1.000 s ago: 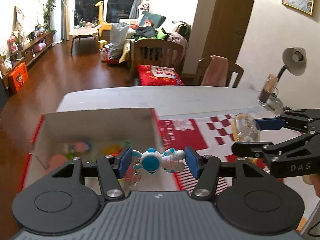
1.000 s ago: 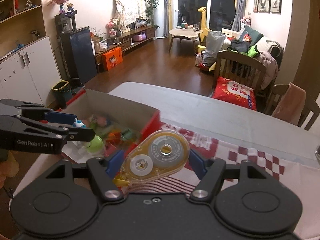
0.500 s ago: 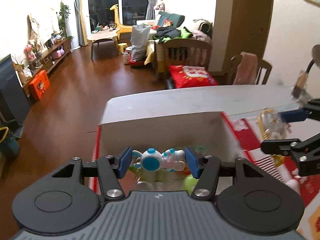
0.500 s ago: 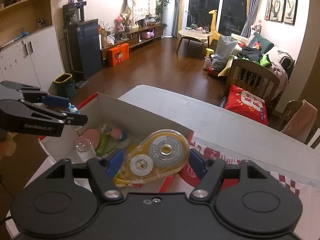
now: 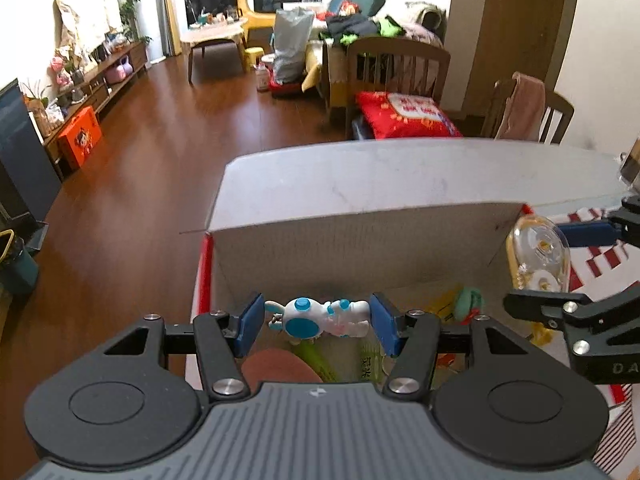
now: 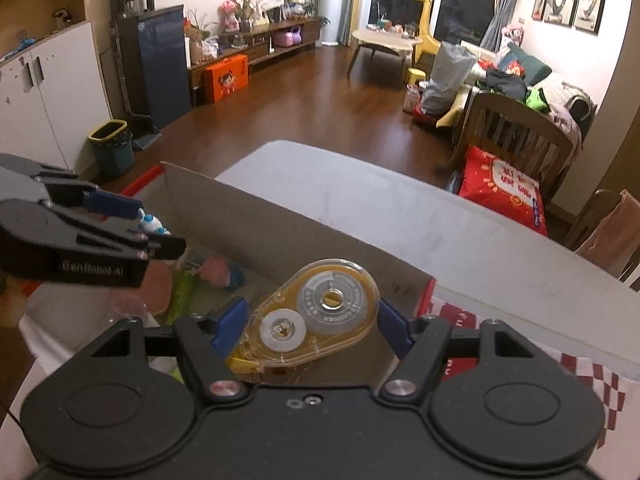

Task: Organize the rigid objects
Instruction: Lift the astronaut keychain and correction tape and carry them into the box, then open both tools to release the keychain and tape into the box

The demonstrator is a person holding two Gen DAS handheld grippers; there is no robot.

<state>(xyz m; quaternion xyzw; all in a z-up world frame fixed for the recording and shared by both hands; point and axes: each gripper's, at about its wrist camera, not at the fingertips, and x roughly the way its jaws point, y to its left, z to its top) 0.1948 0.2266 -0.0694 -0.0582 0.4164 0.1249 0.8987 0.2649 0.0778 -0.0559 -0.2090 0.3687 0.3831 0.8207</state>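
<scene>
Holding one item per gripper, both over the open cardboard box (image 5: 360, 240).

Left gripper (image 5: 318, 322): blue pads clamped end to end on a small white-and-blue astronaut figure (image 5: 316, 318), which lies crosswise between them. It hangs above the box's near-left part, clear of the contents below: a pinkish disc (image 5: 276, 364), green and yellow pieces, details too blurred to name.

Right gripper (image 6: 312, 330): pads closed on a yellow transparent correction-tape dispenser (image 6: 312, 320), gripped across its flat body with the reels facing the camera and the tip angled down-left. In the left wrist view the dispenser (image 5: 538, 256) sits at the box's right edge, roughly over the wall; whether it is fully inside the rim, cannot tell.

Box stands on the white table (image 6: 400, 208), at its left end; a red-and-white checked cloth (image 6: 592, 376) lies on the table just beside the box's right wall.

Judgement: both items are carried high so they clear the box walls before release. Astronaut looks ready to drop; tape likely needs a little more travel toward the box's middle. Risk: releasing on the rim tips the dispenser onto the cloth.
</scene>
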